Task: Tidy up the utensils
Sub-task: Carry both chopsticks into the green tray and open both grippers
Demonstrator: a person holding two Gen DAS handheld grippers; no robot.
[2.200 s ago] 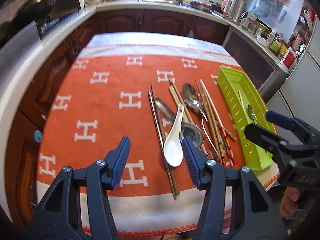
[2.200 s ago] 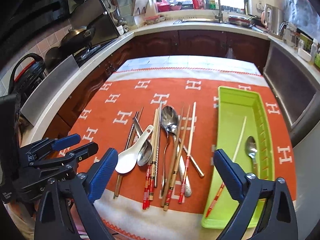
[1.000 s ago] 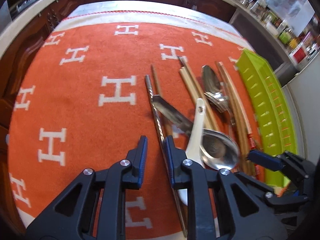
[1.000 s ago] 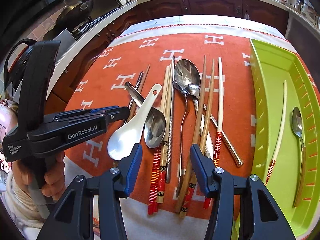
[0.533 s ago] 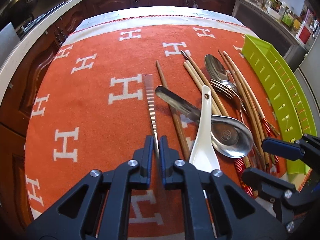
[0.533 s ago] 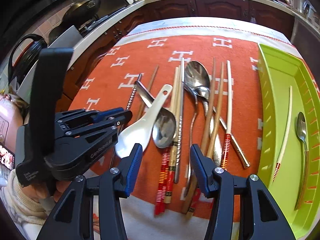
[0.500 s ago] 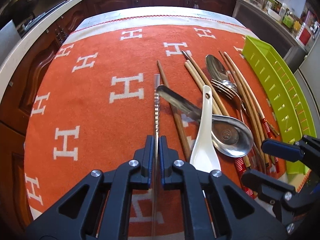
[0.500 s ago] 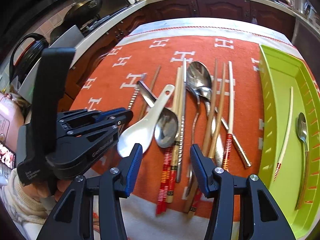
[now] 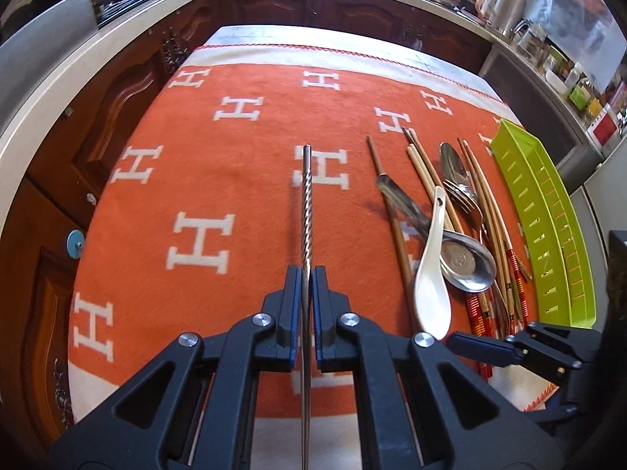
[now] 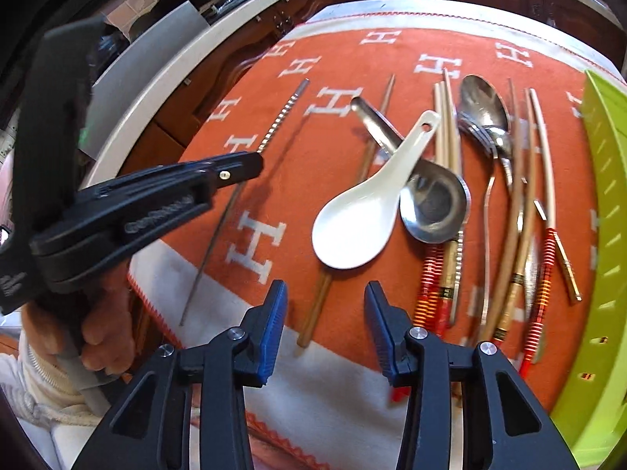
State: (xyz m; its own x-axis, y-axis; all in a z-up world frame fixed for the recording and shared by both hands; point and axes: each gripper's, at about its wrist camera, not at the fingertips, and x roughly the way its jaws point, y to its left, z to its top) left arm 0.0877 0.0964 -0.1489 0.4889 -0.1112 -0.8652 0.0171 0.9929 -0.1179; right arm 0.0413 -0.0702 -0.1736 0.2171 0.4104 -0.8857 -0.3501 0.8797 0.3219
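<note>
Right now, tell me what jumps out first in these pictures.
The left gripper holds a twisted metal chopstick pinched above the orange blanket, apart from the rest. To its right lies a jumble of utensils, a white ceramic spoon on top. The right gripper, jaws closing on nothing, hovers over a brown chopstick.

left gripper: pointed steeply down, pads clamped on metal chopstick | right gripper: angled down, jaws partly apart and closing, nothing between them | hand: wrapped around left gripper's handle
</note>
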